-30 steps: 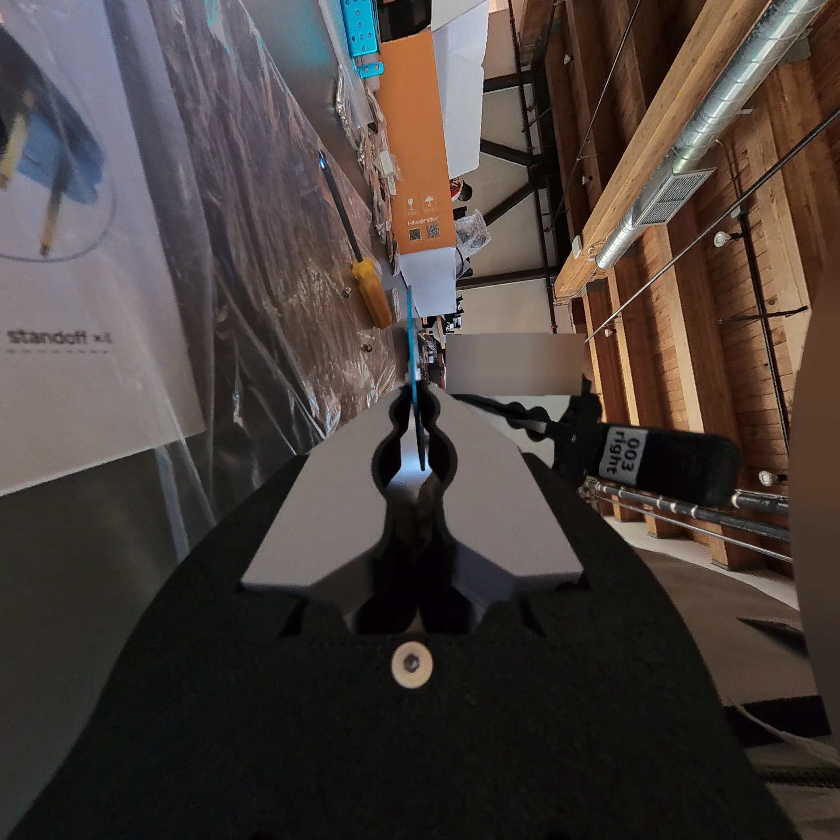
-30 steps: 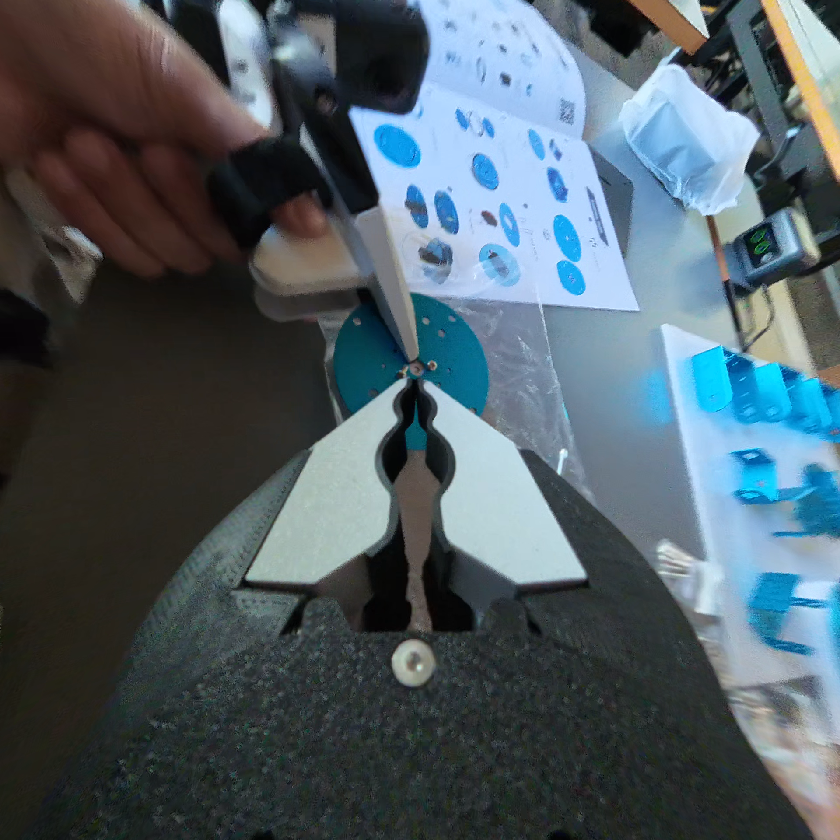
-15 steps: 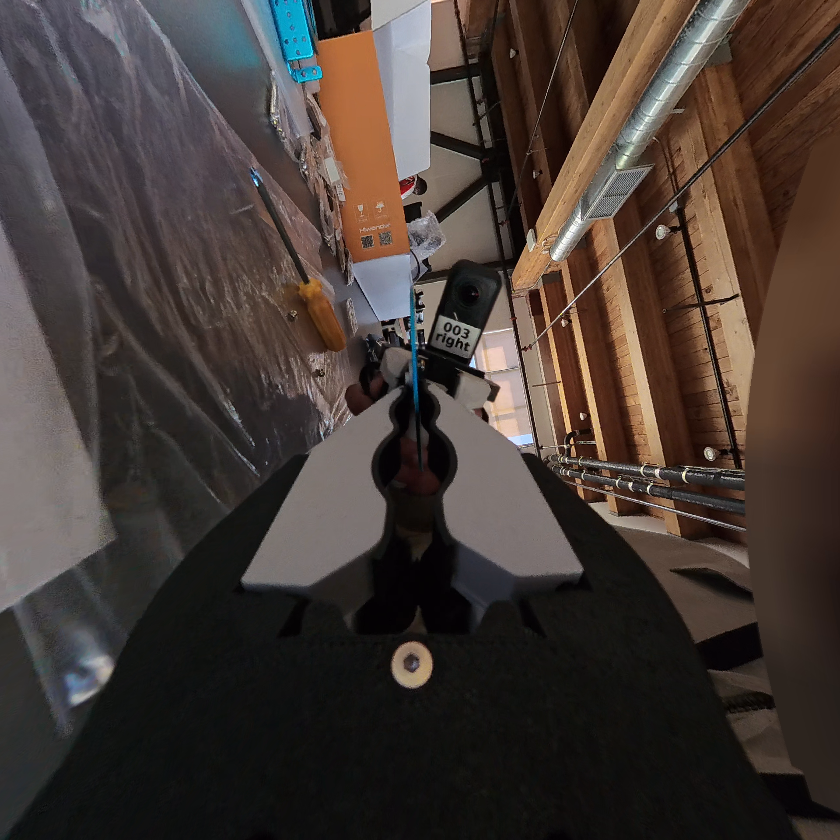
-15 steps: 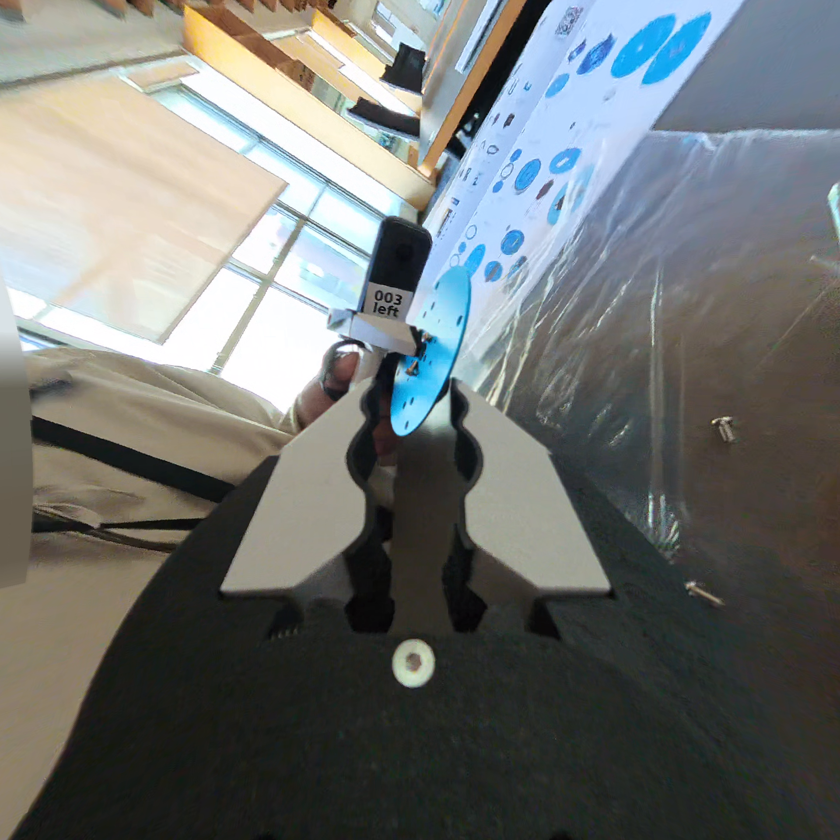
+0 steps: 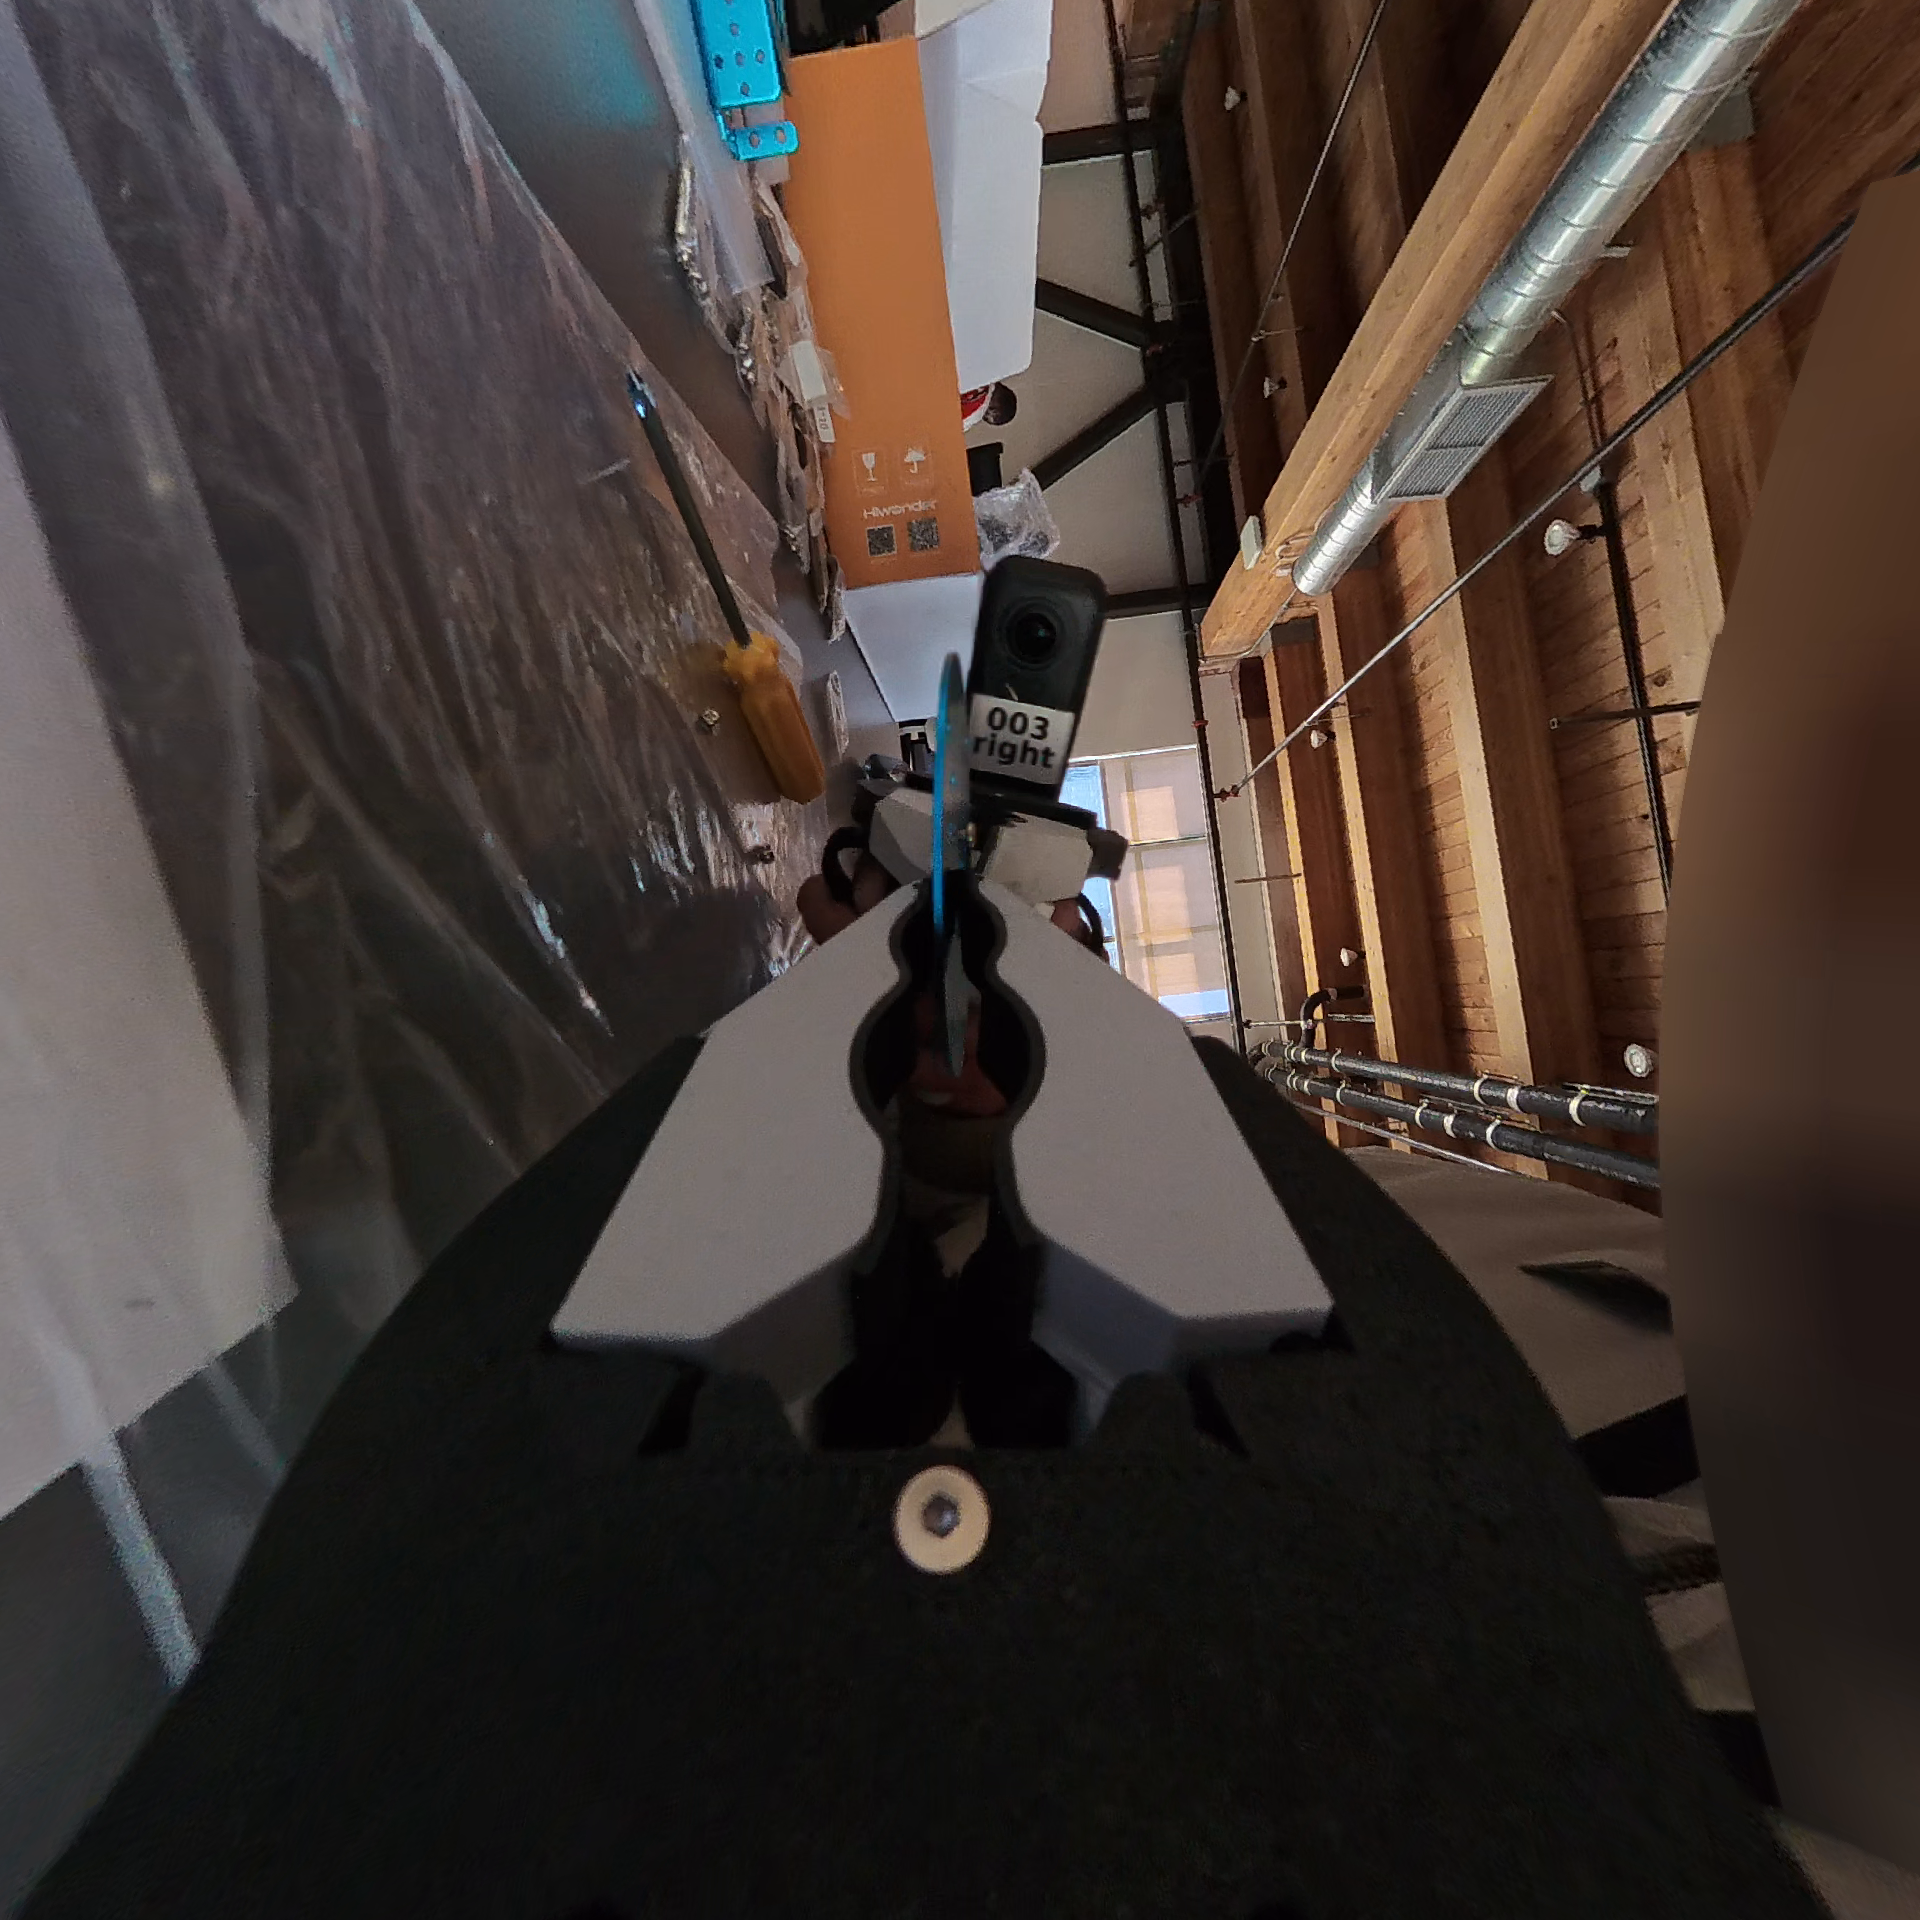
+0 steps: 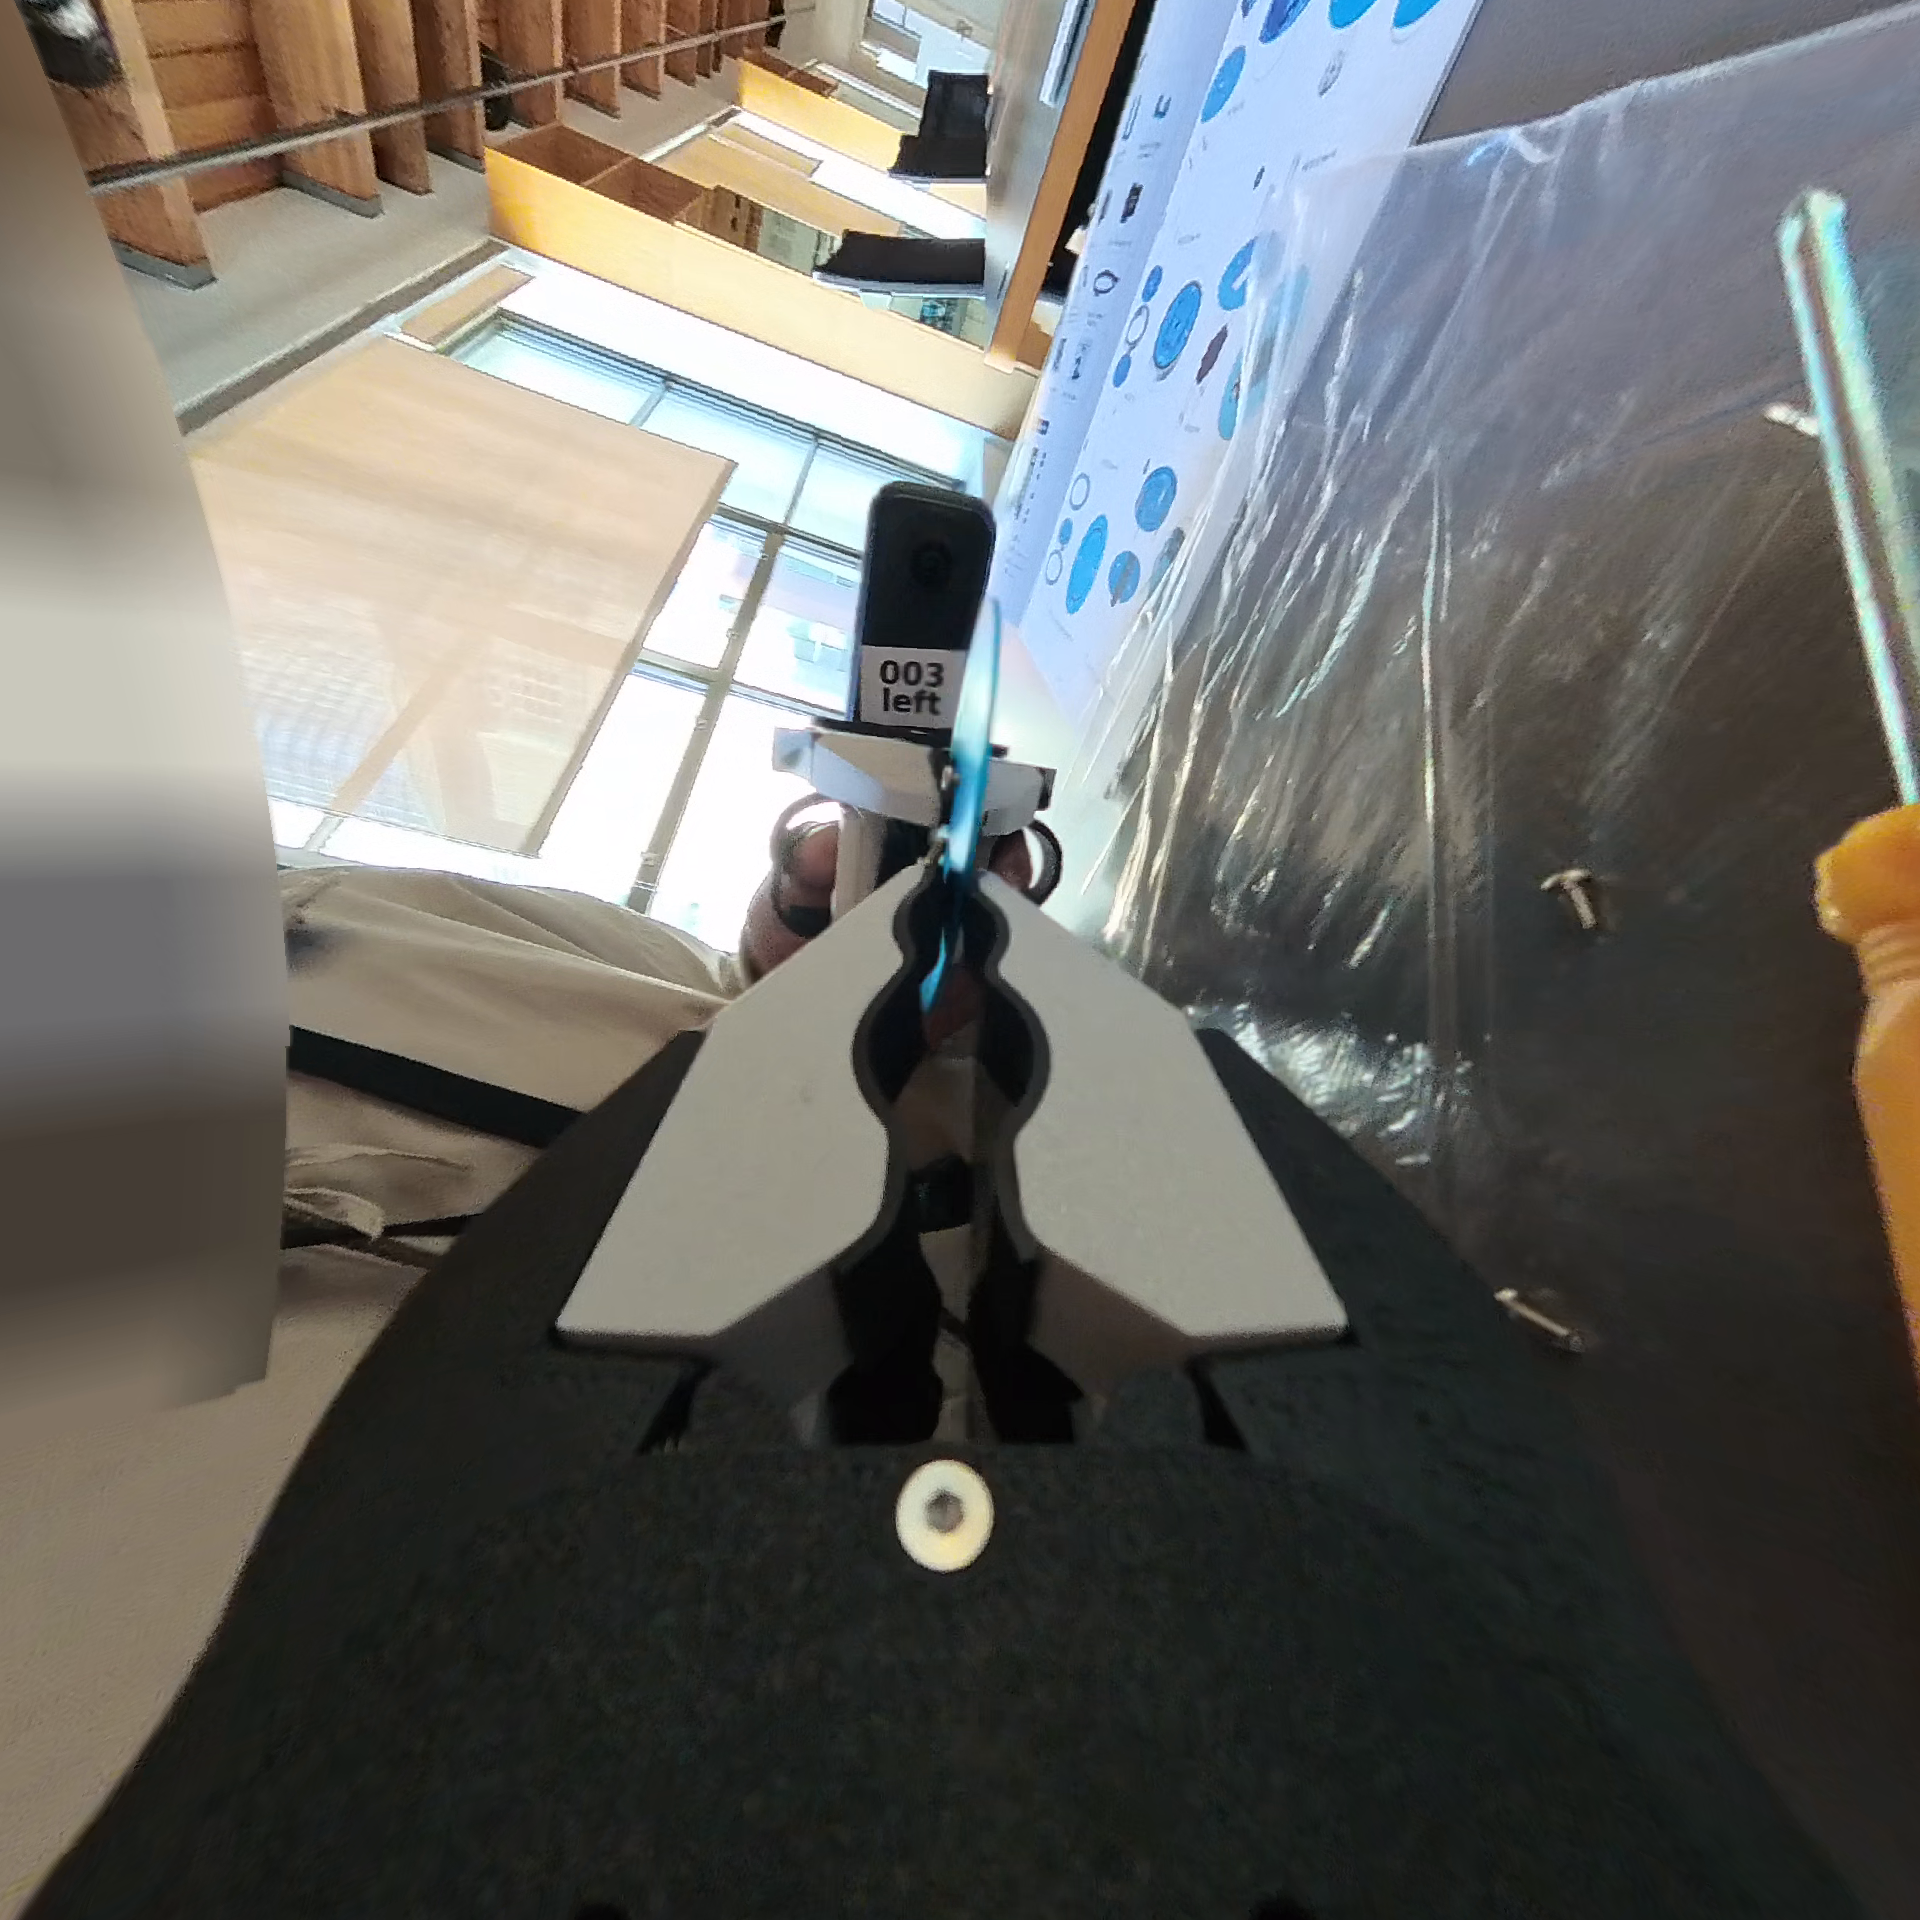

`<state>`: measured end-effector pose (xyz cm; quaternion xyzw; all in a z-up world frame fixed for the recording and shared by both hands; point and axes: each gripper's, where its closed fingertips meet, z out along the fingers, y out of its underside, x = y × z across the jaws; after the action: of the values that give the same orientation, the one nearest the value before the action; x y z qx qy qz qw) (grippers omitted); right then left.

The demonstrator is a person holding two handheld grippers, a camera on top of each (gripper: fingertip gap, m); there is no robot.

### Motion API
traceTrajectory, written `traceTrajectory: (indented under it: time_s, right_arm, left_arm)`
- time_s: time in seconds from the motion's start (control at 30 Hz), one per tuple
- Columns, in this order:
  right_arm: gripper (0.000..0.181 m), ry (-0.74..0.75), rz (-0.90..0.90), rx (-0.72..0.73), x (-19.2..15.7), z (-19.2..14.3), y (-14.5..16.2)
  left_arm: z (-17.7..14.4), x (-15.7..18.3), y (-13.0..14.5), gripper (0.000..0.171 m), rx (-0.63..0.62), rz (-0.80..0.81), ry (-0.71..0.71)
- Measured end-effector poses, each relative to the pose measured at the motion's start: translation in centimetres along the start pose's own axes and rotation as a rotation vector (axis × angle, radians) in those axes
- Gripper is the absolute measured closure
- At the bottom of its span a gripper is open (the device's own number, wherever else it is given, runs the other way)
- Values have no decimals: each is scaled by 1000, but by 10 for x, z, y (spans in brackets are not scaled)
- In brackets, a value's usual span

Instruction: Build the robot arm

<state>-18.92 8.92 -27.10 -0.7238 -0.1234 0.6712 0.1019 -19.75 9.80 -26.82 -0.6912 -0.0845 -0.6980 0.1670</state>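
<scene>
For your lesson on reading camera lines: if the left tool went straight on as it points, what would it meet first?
Beyond the thin blue round metal plate it already grips, probably the facing right tool, which looks close ahead, though depth is uncertain.

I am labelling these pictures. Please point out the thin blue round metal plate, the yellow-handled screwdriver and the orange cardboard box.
Thin blue round metal plate (image 5: 948,790): left wrist view, on its edge-on face above the fingertips.
Yellow-handled screwdriver (image 5: 777,727): left wrist view, on its yellow handle.
Orange cardboard box (image 5: 883,312): left wrist view, on its orange side.
</scene>
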Motion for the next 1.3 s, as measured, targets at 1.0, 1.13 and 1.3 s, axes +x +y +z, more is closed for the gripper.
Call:
traceTrajectory:
  time_s: [1.0, 1.13, 1.3]
  right_arm:
    - [178, 648, -1187, -221, 14, -3, 2]
    - [178, 616, -1118, -206, 14, -6, 2]
    - [178, 652, -1050, -277, 16, -8, 0]
  left_arm:
    - [13, -14, 7, 167, 13, -26, -79]
    - [14, -18, 4, 167, 20, 60, -128]
    - [12, -19, -1, 167, 35, 230, -219]
